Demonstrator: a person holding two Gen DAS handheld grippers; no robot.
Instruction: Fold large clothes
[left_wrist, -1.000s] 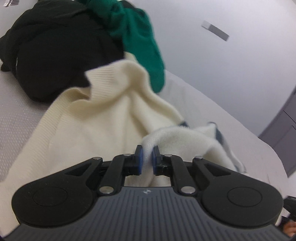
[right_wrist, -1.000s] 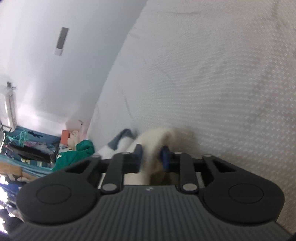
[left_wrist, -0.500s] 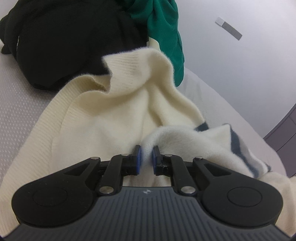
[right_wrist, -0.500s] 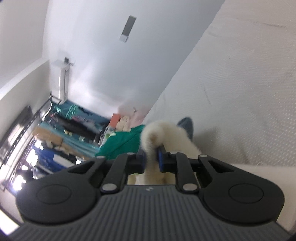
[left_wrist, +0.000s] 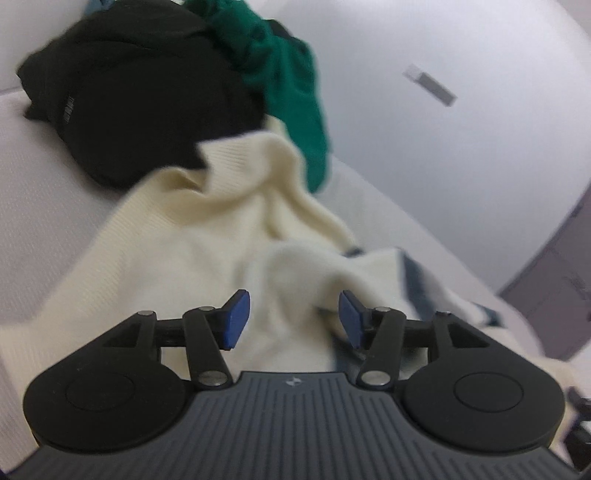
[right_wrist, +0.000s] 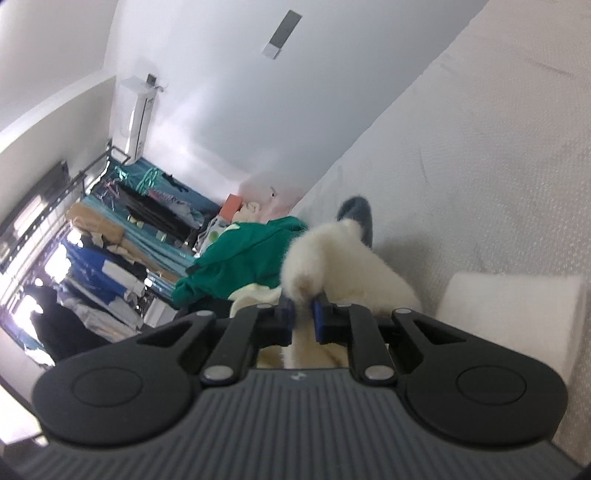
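A cream knit sweater with grey-blue stripes lies crumpled on the white bed cover. My left gripper is open just above it, blue pads apart, holding nothing. My right gripper is shut on a fluffy fold of the cream sweater and holds it lifted off the bed cover.
A black garment and a green garment are piled behind the sweater. The green garment also shows in the right wrist view. A folded white cloth lies at the right. Clothes racks stand beyond the bed.
My left gripper has opened and let go of the sweater fold. My right gripper has lifted and tilted up with its fold of sweater still held.
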